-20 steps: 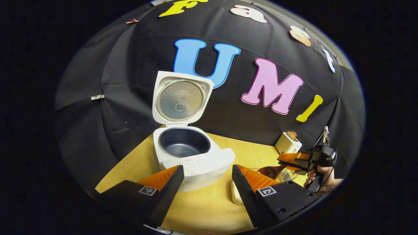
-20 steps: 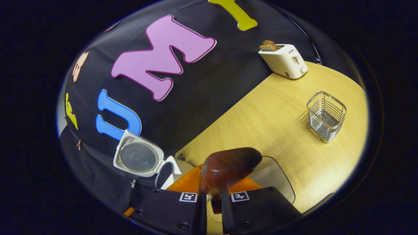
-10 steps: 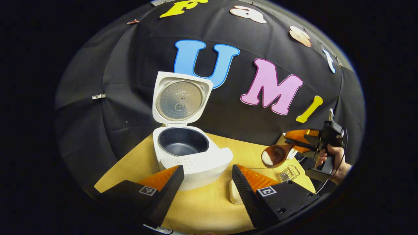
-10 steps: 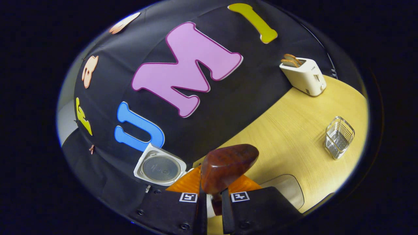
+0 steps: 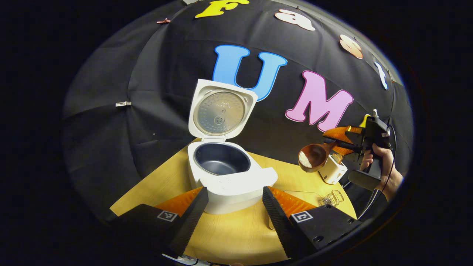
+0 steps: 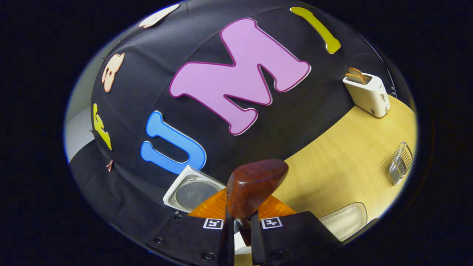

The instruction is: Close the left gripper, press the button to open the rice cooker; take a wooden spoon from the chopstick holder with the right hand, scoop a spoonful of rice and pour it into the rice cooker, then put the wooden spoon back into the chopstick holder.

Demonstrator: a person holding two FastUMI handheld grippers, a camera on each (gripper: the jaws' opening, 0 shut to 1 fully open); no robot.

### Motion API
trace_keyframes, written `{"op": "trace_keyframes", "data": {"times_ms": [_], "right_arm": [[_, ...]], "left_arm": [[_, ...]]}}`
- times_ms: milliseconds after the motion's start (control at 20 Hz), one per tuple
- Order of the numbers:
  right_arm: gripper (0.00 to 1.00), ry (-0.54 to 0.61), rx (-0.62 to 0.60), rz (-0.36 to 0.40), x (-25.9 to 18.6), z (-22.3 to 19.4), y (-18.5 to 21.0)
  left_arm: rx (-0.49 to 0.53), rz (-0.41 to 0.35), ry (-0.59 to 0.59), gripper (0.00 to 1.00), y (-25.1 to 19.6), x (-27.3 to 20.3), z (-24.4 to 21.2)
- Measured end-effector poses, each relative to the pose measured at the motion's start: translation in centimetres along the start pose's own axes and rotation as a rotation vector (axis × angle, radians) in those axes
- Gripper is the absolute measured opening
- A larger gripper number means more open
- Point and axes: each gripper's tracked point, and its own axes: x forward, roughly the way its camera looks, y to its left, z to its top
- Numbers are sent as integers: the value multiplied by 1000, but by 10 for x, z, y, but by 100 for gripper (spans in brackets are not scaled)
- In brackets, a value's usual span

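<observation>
The left claw (image 5: 234, 207) gapes wide and empty low over the table (image 5: 236, 236), with the open cooker (image 5: 229, 173) just beyond its fingers, lid (image 5: 220, 112) upright against the wall. To its right the right claw (image 5: 338, 142), narrow, grips the spoon (image 5: 312, 157) by its handle, bowl carrying a little rice in the air, apart from the cooker. Farther off, the toaster (image 6: 367, 92) stands at the wall, the holder (image 6: 401, 162) near the table's edge, bare tabletop between.

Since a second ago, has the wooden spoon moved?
Yes. The wooden spoon, held in the right gripper, has risen above the toaster and come nearer the rice cooker.
</observation>
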Motion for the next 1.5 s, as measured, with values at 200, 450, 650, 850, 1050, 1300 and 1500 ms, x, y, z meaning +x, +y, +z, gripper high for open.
{"op": "trace_keyframes", "data": {"times_ms": [200,450,650,850,1050,1300,1500], "right_arm": [[22,21,-19,-6,28,-22,24],[22,32,17,-7,71,-46,57],[22,29,-45,24,113,-66,91],[22,33,-155,45,146,-92,115],[22,37,-338,56,167,-125,119],[22,18,-610,98,174,-161,124],[22,-9,-871,167,172,-183,137]], "left_arm": [[-8,11,10,92,23,1,-4],[-38,39,12,95,60,-2,-2],[-73,81,10,92,95,-6,5],[-112,126,-5,96,127,-7,9],[-136,151,-9,96,145,-7,9],[-133,141,-16,96,150,2,10],[-129,140,-36,96,149,1,15]]}}
